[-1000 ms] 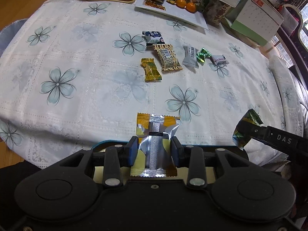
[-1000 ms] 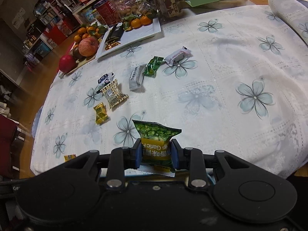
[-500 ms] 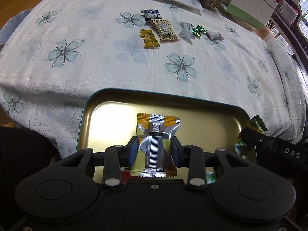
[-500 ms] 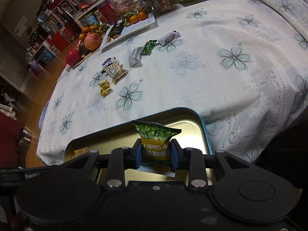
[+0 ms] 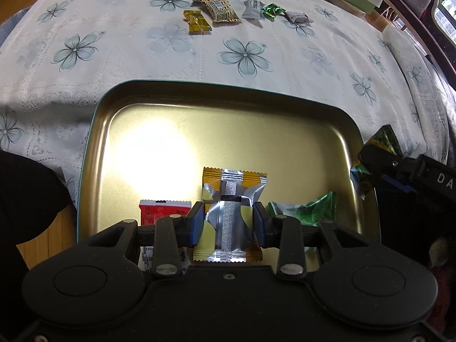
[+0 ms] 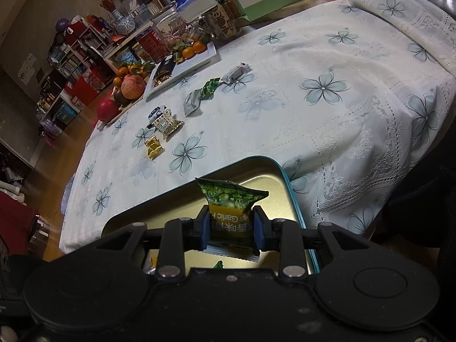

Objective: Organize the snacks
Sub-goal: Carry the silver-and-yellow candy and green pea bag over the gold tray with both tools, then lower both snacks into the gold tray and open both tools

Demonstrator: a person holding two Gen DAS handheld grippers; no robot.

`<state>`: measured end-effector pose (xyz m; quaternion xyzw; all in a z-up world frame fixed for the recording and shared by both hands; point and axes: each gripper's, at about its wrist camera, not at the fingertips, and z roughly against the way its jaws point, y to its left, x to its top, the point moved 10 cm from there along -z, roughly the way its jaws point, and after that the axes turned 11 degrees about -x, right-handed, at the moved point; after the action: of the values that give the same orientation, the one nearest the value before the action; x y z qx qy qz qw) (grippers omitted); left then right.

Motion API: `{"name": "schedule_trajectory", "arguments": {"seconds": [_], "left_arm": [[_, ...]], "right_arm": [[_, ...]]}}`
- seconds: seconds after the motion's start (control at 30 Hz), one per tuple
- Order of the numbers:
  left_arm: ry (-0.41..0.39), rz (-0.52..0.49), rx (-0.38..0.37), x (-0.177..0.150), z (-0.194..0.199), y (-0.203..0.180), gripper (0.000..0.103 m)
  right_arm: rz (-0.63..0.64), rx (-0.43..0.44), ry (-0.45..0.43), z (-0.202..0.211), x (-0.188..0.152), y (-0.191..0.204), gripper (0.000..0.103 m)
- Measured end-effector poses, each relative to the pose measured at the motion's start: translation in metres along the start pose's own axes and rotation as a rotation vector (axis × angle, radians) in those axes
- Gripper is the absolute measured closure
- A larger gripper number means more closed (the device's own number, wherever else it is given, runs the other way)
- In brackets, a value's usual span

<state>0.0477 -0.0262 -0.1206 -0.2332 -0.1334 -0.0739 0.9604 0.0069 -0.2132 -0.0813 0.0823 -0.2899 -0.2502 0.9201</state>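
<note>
Floral cloth covers the counter [image 5: 142,65]; a gold tin tray [image 5: 228,131] sits at its near edge. My left gripper [image 5: 228,223] pinches a silver-yellow packet [image 5: 230,199] at mid-body over the tray. My right gripper [image 6: 231,229] clamps a green pea packet [image 6: 230,202] likewise. I judge both light, crinkly, slippery; grip the flat middle, not the seams.

Gold tray [image 5: 119,131]: newly in view beneath both grippers; red packet [image 5: 164,212] and green packet [image 5: 310,209] now visible inside.
</note>
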Motion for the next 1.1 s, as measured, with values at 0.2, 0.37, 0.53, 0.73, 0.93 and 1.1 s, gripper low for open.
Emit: {"name": "schedule_trajectory", "arguments": {"seconds": [0.2,0.37,0.53,0.73,0.93,1.1], "left_arm": [[-0.008,-0.021,-0.006,-0.010,0.003,-0.004,0.058],[-0.001,-0.002,-0.029,-0.012,0.004,-0.004,0.058],[-0.006,0.001,-0.024,-0.015,0.004,-0.003,0.057],[-0.014,-0.032,-0.034,-0.014,0.006,-0.009,0.057],[-0.025,-0.038,-0.025,-0.014,0.006,-0.010,0.055],[-0.089,-0.043,0.016,-0.008,0.013,-0.007,0.055]], "right_arm": [[-0.030,-0.007,0.003,-0.002,0.002,-0.004,0.070],[-0.030,-0.010,-0.004,-0.002,0.002,-0.003,0.071],[-0.035,-0.014,-0.003,-0.002,0.002,-0.004,0.070],[-0.036,-0.018,-0.003,-0.003,0.002,-0.004,0.070],[-0.034,-0.020,-0.001,-0.005,0.002,-0.004,0.070],[-0.031,-0.027,0.012,-0.008,0.001,-0.003,0.070]]}}
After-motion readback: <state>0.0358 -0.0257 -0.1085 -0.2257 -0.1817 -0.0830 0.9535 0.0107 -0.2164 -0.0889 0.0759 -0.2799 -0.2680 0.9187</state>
